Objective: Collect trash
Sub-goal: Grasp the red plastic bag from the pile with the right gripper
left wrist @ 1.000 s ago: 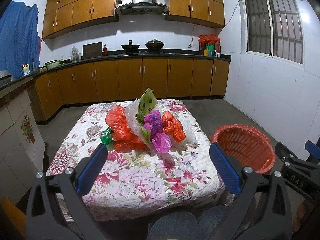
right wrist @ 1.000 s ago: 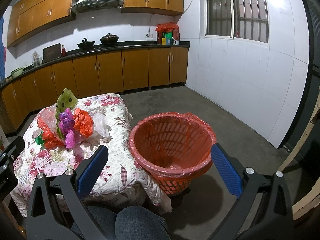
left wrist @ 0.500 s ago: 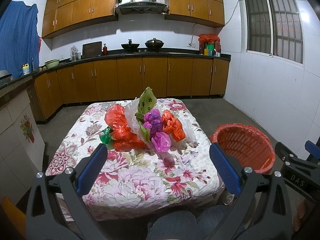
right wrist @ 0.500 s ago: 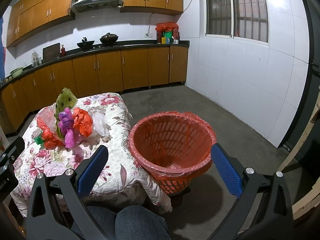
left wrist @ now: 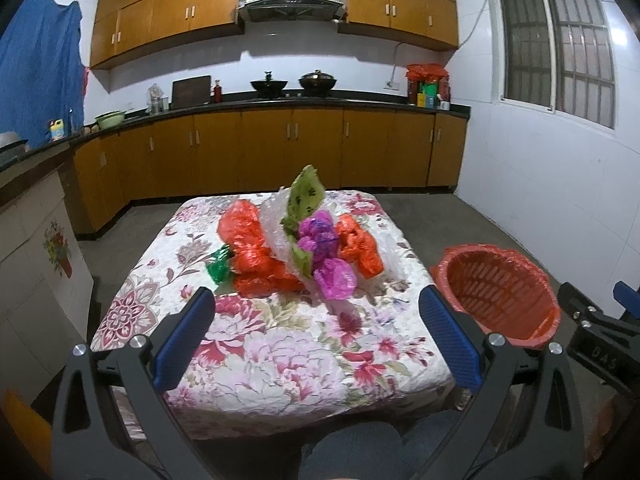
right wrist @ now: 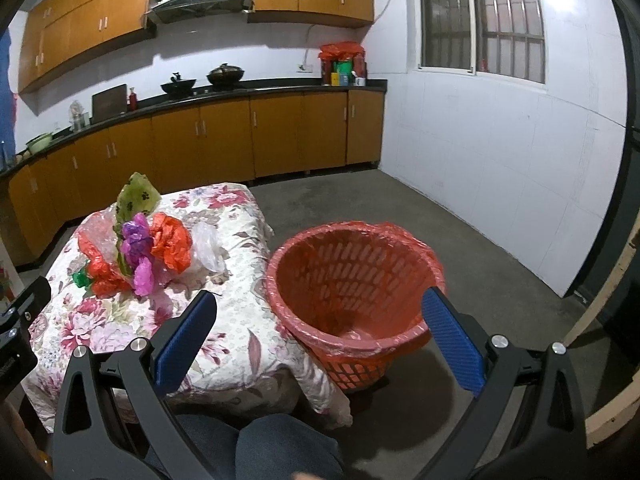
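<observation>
A heap of crumpled plastic bags (left wrist: pixel 296 248) in red, purple, green and clear lies in the middle of a floral-clothed table (left wrist: pixel 280 360); the same heap of bags (right wrist: pixel 136 248) shows at the left of the right wrist view. A red basket (right wrist: pixel 352 276) lined with a red bag stands on the floor by the table's right side, and this basket (left wrist: pixel 496 292) also shows at the right of the left wrist view. My left gripper (left wrist: pixel 316 332) is open, short of the heap. My right gripper (right wrist: pixel 320 336) is open, held above the basket's near rim. Neither holds anything.
Wooden cabinets and a dark counter (left wrist: pixel 280 104) with pans line the back wall. A white tiled wall (right wrist: pixel 500 168) with a window closes the right side. Bare concrete floor (right wrist: pixel 400 208) lies beyond the basket. A person's knees (right wrist: pixel 256 448) are just below the grippers.
Both views have crept very slightly; the table and basket sit almost where they were. Both grippers stay open.
</observation>
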`<state>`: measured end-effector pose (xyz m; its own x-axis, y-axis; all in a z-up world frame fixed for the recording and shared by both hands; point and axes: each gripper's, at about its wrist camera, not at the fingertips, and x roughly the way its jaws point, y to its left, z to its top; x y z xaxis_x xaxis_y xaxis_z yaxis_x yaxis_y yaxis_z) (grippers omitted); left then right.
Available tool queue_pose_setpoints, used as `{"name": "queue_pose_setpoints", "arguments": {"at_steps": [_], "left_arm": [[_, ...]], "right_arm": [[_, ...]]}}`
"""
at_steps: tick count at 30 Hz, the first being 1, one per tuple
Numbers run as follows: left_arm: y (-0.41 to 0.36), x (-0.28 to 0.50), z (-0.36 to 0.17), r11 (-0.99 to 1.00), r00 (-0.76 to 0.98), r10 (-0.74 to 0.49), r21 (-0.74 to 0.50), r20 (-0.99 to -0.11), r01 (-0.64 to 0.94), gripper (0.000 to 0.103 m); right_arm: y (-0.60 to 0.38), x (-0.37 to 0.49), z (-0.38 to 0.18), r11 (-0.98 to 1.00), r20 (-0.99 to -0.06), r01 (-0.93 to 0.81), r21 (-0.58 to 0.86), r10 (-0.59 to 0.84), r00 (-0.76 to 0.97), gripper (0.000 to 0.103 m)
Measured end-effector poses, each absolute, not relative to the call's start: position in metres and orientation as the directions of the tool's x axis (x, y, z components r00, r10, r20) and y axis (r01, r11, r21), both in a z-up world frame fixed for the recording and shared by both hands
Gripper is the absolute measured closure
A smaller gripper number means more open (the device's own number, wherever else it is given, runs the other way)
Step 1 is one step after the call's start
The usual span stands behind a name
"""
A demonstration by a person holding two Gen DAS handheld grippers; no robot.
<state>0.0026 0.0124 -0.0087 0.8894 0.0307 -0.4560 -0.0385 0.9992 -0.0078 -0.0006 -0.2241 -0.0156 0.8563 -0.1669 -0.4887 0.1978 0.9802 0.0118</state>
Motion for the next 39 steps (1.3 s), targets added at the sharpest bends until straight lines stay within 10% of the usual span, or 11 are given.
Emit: {"name": "queue_pose_setpoints", "arguments": {"at_steps": [11,17,33,39], "left_arm": [[0.077,0.036,-0.025,0.982,0.847,0.106,-0.079,-0.522,-0.172,0.004],[0.108,0.058,-0.039,0.971,0.83,0.108,-0.123,-0.547,-0.207,0.004],[0.138,0.106,-0.064,0.965,0.824,0.126,-0.125,-0.553,-0.232,0.004],[0.141,0.114,-0.072,0.963,0.816,0.11,-0.141,-0.567,-0.228,0.004]], "right_arm": [[-0.187,0.068,-0.02,0.998,-0.512,0.016,0.065,0.019,0.859,0.002],[-0.157,0.123,-0.036,0.991,-0.559,-0.095,0.099,0.135,0.818,0.027],[-0.098,0.243,-0.085,0.977,-0.659,-0.196,0.09,0.205,0.723,0.033],[-0.091,0.257,-0.105,0.975,-0.705,-0.208,0.081,0.204,0.679,0.051]]}}
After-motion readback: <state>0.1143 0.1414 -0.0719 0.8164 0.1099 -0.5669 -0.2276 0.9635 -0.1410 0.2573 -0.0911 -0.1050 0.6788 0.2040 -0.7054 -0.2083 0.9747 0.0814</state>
